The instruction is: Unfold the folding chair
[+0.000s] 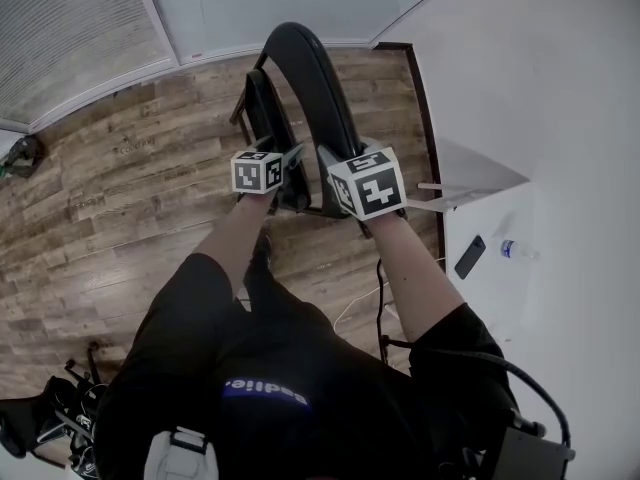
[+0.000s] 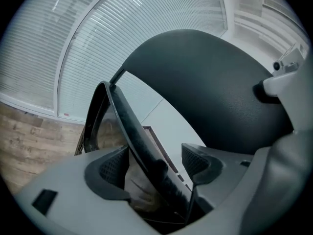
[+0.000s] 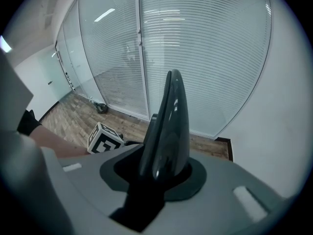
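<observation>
**Chair caught in two tongs**

The black folding chair (image 1: 305, 88) stands on the wood floor (image 1: 120, 198) close to the white wall (image 1: 540, 68), its seat still up beside the backrest. The right tongs (image 3: 161, 168) pinch the backrest's edge. The left tongs (image 2: 155, 165) are spread wide, and the seat's rim runs between the pads with neither pressing it. Each carries a cube of black-and-white square markers. The white lettering on the person's shirt (image 1: 265, 392) is upside down, and I cannot read it.

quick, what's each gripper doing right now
left gripper: open, thin chair panel between its jaws, unclamped
right gripper: shut on thick chair panel
</observation>
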Demonstrator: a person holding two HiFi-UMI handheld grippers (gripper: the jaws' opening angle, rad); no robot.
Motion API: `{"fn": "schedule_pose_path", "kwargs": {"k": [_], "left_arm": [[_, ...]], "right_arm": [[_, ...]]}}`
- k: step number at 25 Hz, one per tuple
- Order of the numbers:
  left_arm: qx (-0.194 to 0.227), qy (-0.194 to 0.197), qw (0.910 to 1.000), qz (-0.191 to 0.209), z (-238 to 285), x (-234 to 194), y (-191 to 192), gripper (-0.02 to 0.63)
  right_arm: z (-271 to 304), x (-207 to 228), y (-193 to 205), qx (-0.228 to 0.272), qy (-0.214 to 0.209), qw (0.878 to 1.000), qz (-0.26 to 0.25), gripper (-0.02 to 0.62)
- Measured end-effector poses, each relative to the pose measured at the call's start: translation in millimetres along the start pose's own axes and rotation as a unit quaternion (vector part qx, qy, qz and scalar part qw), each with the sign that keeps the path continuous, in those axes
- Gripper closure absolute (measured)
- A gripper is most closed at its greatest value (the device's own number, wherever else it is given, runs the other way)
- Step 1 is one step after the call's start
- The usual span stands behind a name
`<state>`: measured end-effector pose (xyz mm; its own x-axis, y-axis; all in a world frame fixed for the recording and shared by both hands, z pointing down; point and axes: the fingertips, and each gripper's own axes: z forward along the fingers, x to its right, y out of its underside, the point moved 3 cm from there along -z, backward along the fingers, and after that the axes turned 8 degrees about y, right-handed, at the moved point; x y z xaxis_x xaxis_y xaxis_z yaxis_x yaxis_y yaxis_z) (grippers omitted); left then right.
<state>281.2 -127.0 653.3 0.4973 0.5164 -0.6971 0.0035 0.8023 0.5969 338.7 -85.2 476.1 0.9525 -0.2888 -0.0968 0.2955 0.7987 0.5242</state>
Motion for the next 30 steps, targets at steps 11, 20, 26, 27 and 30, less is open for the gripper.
{"fn": "schedule_pose_path", "kwargs": {"k": [11, 20, 26, 27, 30], "left_arm": [[-0.01, -0.026, 0.9994, -0.02, 5.5, -14.3, 6.0, 0.308], [-0.007, -0.01, 0.9997, -0.023, -11.2, -23.6, 10.8, 0.362], [-0.006, -0.014, 0.9997, -0.018, -30.4, -30.7, 10.9, 0.376], [-0.006, -0.014, 0.9997, -0.017, -32.6, -31.2, 11.0, 0.378], [-0.003, -0.015, 0.9997, -0.018, -40.7, -33.0, 11.5, 0.385]], "right_arm": [[-1.7, -23.5, -6.9, 0.001, 0.0, 1.0, -0.01, 0.486], [-4.0, -41.5, -9.3, 0.008, -0.011, 1.0, -0.018, 0.499], [-2.7, -35.6, -7.2, 0.011, -0.016, 1.0, -0.004, 0.503], [-3.1, -35.4, -7.2, 0.012, -0.018, 1.0, -0.003, 0.503], [-4.8, -38.5, -7.7, 0.016, -0.022, 1.0, -0.002, 0.505]]}}
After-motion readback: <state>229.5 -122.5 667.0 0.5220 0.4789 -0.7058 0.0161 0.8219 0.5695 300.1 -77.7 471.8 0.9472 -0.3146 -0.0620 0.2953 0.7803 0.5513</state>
